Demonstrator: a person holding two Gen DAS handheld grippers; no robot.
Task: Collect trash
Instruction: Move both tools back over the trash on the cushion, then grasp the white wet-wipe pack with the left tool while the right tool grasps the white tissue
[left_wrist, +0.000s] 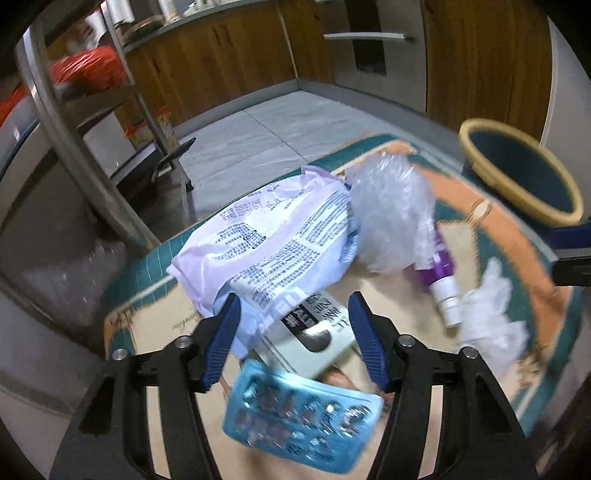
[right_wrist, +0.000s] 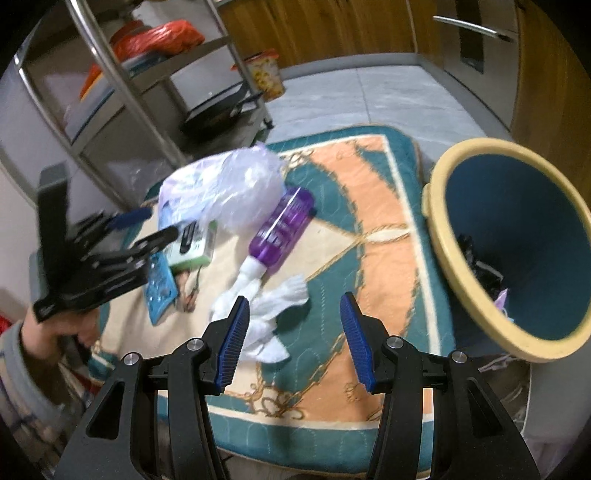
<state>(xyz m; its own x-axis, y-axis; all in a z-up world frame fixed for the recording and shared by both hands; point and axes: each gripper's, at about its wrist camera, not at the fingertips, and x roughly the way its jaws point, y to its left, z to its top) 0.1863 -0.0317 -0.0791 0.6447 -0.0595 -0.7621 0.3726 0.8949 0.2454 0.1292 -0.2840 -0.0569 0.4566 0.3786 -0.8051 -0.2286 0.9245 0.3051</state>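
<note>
Nearest the left gripper (left_wrist: 293, 334), whose jaws stand wide apart and empty, lies a blue blister pack (left_wrist: 301, 415) on the mat (right_wrist: 373, 206); beyond it sit a small box (left_wrist: 314, 334) and a white printed bag (left_wrist: 266, 240). Farther right, the right gripper (right_wrist: 293, 339) hangs equally open and empty over crumpled white tissue (right_wrist: 273, 310), with a purple bottle (right_wrist: 282, 230) past it; the bin (right_wrist: 517, 240) stands at far right.

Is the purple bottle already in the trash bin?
No, the purple bottle lies on the rug beside the crumpled clear plastic, outside the bin.

Dim, bluish indoor light (no clear source) with heavy fisheye bending and black corners; motion blur smears the blister pack (left_wrist: 301, 415) and rack (right_wrist: 122, 85).
</note>
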